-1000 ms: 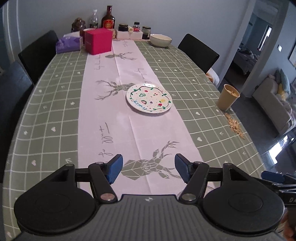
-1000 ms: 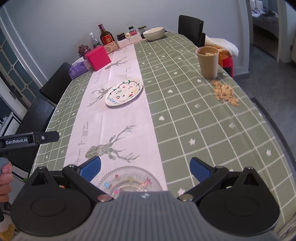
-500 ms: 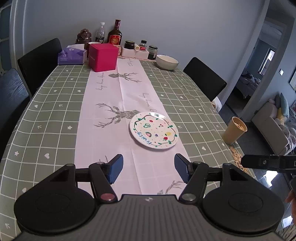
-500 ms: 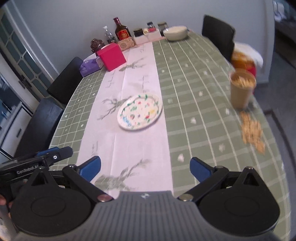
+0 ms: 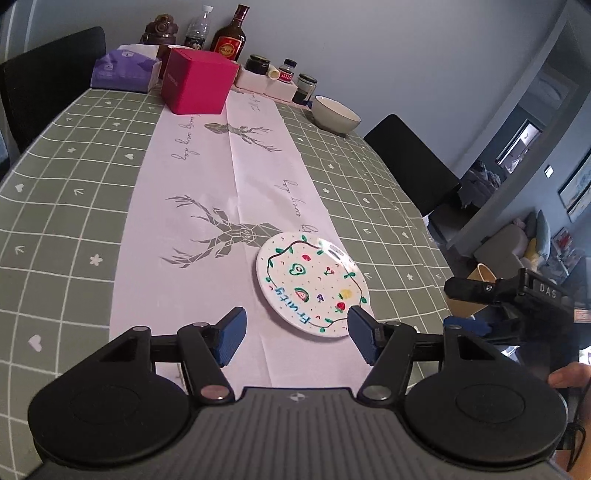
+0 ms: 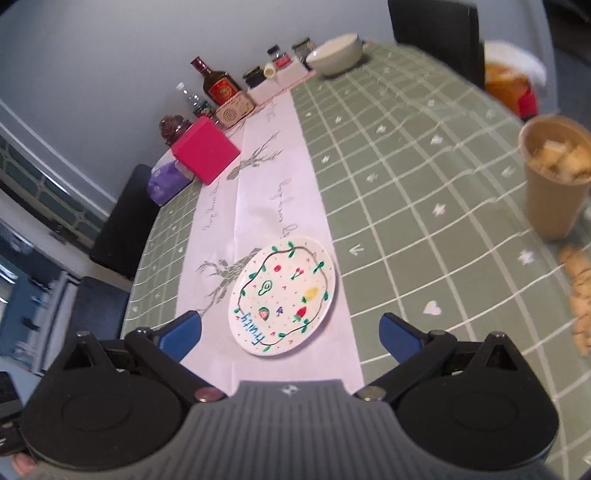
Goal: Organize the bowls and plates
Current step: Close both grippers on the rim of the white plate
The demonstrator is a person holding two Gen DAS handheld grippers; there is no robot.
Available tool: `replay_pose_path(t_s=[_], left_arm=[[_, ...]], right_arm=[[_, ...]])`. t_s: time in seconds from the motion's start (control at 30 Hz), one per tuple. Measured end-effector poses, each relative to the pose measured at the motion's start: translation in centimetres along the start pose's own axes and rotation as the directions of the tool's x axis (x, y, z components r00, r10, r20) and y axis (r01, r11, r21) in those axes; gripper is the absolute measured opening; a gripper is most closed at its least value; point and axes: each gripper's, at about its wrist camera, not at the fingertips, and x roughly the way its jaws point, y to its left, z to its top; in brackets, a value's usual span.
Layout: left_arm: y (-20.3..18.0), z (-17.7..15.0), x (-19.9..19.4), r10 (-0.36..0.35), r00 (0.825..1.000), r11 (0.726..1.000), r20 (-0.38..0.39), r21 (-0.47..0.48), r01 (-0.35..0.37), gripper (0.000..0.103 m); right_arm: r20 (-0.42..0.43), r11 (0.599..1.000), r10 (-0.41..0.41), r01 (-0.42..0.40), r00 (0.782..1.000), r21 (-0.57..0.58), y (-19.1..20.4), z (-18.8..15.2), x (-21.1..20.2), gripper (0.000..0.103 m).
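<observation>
A white plate (image 5: 310,282) painted with fruits and a green vine lies flat on the pink runner (image 5: 221,206) in the middle of the table. My left gripper (image 5: 295,334) hovers open just short of the plate's near edge, its right pad by the rim. My right gripper (image 6: 290,332) is open too, and the same plate (image 6: 282,295) lies just ahead of the gap between its blue pads. A beige bowl (image 5: 335,114) stands at the far right end of the table, seen again as the bowl (image 6: 334,55) in the right wrist view.
A pink box (image 5: 197,81), a purple tissue pack (image 5: 123,68), bottles (image 5: 229,35) and jars (image 5: 280,79) crowd the far end. A tan cup (image 6: 554,173) of snacks stands at the right edge beside scattered pieces (image 6: 580,295). Black chairs (image 5: 410,162) flank the table.
Both grippers have moved forward along the table toward the painted plate, which now lies right in front of their pads. The clear glass plate near the right gripper has dropped out of view.
</observation>
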Motion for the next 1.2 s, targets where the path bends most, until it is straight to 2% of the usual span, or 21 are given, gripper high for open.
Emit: replay_pose_path(t_s=[0.1,0.23,0.3,0.4,0.5,0.57,0.7,0.8,0.97,1.03,1.07,1.1,1.13,1.17,1.2], left_arm=[[1.1,-0.1,1.7,-0.01,0.999,0.999,0.053,-0.032,0.012,0.073],[2.6,-0.2,4.9,-0.015,1.0,0.999,-0.009,-0.038,0.015,0.072],[3.4,-0.5,5.7,-0.026,1.0,0.998,-0.002,-0.049,0.025,0.072],[5.1,-1.1,6.2,-0.059,0.995,0.98,0.076,-0.186,0.072,0.072],[6.1,-0.7,7.3,-0.113,0.992,0.96,0.061,-0.249,0.125,0.071],[6.3,-0.6,7.8,-0.126,0.989,0.954,0.075,-0.265,0.141,0.07],[6.4,-0.9,9.3,-0.151,0.984,0.934,0.097,-0.313,0.174,0.068],[6.7,-1.5,10.3,-0.185,0.975,0.914,0.121,-0.343,0.216,0.061],[6.4,-1.4,10.3,-0.158,0.978,0.924,0.133,-0.33,0.194,0.06],[6.2,-1.6,10.3,-0.139,0.981,0.93,0.136,-0.322,0.177,0.053],[6.1,-1.7,10.3,-0.129,0.982,0.934,0.136,-0.315,0.166,0.05],[6.0,-1.7,10.4,-0.116,0.984,0.937,0.132,-0.315,0.152,0.039],[6.0,-1.9,10.5,-0.1,0.987,0.937,0.124,-0.321,0.136,0.025],[6.0,-2.1,10.5,-0.08,0.988,0.937,0.131,-0.329,0.12,0.02],[6.2,-2.2,10.5,-0.071,0.988,0.936,0.135,-0.335,0.113,0.015]], right_arm=[[0.01,0.998,0.058,-0.059,0.998,0.036,-1.5,0.9,1.4,0.099],[0.04,0.972,0.213,-0.216,0.976,0.093,-3.8,2.0,3.6,0.099],[0.063,0.953,0.265,-0.271,0.962,0.136,-5.0,2.0,4.7,0.099],[0.093,0.938,0.292,-0.304,0.952,0.168,-6.4,1.3,6.1,0.098],[0.101,0.916,0.33,-0.344,0.939,0.205,-7.5,0.9,7.4,0.094],[0.115,0.915,0.336,-0.353,0.935,0.197,-7.7,0.8,7.7,0.088],[0.171,0.914,0.347,-0.373,0.922,0.159,-7.8,0.3,7.7,0.086],[0.178,0.924,0.336,-0.36,0.925,0.128,-7.5,0.0,8.0,0.082],[0.18,0.961,0.255,-0.27,0.95,0.064,-6.3,-0.5,8.3,0.075],[0.173,0.979,0.2,-0.205,0.964,0.008,-5.3,-0.8,8.6,0.075],[0.169,0.984,0.179,-0.18,0.969,-0.011,-4.9,-1.0,8.8,0.071],[0.164,0.982,0.187,-0.188,0.969,-0.006,-4.9,-1.3,9.1,0.068],[0.154,0.98,0.19,-0.197,0.97,0.03,-5.2,-1.5,9.4,0.054],[0.158,0.982,0.164,-0.176,0.974,0.07,-5.4,-1.7,9.5,0.037],[0.154,0.982,0.147,-0.162,0.977,0.092,-5.7,-1.8,9.6,0.03]])
